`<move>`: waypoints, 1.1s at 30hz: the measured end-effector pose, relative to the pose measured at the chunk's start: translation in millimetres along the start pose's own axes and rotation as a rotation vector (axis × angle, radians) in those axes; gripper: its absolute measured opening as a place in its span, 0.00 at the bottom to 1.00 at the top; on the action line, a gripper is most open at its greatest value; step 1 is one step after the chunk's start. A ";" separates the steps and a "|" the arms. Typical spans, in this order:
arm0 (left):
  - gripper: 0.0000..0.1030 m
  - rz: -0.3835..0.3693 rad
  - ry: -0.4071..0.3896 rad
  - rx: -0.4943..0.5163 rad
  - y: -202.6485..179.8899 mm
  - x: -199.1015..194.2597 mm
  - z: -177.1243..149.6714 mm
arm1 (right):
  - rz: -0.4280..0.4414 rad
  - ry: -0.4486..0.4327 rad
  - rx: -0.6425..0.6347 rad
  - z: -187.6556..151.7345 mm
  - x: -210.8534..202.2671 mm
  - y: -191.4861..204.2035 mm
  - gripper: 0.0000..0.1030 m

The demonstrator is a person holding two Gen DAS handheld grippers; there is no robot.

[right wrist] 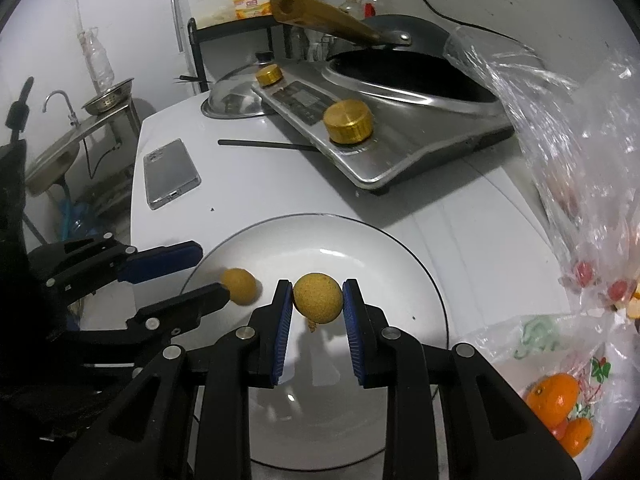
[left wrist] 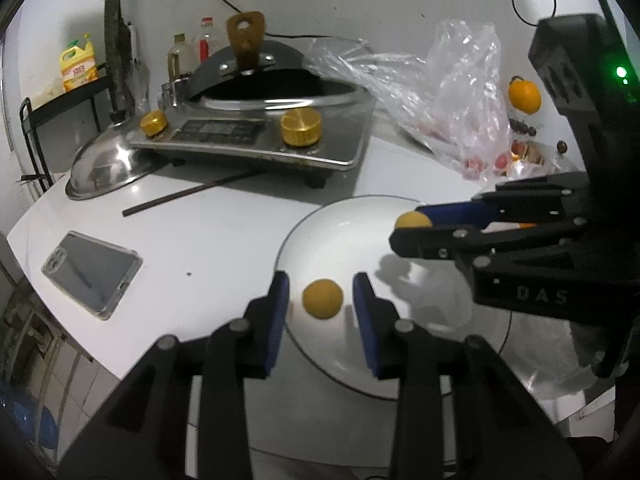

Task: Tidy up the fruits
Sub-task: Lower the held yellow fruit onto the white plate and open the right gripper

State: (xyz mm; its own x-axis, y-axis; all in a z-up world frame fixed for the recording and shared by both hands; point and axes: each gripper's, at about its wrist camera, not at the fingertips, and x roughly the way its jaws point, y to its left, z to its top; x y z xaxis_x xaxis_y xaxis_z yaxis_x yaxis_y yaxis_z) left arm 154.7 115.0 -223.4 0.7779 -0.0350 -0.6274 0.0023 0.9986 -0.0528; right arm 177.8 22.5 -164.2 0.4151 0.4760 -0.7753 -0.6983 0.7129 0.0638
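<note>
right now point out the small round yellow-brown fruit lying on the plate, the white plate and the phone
small round yellow-brown fruit (left wrist: 322,298), left wrist view, its middle
round white plate (right wrist: 400,264), right wrist view, bare inner surface
clear-cased phone (left wrist: 93,273), left wrist view, its back

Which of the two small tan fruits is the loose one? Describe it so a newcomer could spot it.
Find the white plate on the white counter in front of the steel cooker. The loose fruit lies on the plate's left side, between the left gripper's parted fingers. Its twin hangs clamped in the right gripper.
</note>
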 end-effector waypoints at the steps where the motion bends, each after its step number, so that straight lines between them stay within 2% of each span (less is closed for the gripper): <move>1: 0.34 0.001 -0.002 -0.004 2.1 -1.3 -0.6 | 0.001 0.000 -0.003 1.6 1.1 2.0 0.27; 4: 0.37 0.009 -0.007 -0.026 11.5 -4.9 -2.5 | 0.004 0.005 -0.016 5.8 6.4 7.2 0.27; 6: 0.46 0.014 -0.012 -0.043 18.3 -6.3 -4.1 | 0.007 0.010 -0.022 8.4 10.9 10.6 0.27; 8: 0.49 0.015 -0.018 -0.060 23.9 -7.2 -5.3 | 0.010 0.014 -0.024 10.4 15.2 12.5 0.27; 23: 0.49 0.025 0.005 -0.081 48.4 3.0 -14.5 | 0.039 0.042 -0.006 21.9 43.1 25.0 0.27; 33: 0.49 0.007 -0.027 -0.092 55.3 -2.1 -16.7 | 0.069 0.067 0.023 24.1 57.2 33.0 0.27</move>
State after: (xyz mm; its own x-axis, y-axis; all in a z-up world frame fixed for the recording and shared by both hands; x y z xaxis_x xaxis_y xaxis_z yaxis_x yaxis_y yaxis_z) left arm 142.7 169.6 -238.0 0.7942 -0.0258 -0.6071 -0.0597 0.9910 -0.1202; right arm 192.5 85.7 -191.3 0.3262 0.4891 -0.8090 -0.7098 0.6919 0.1321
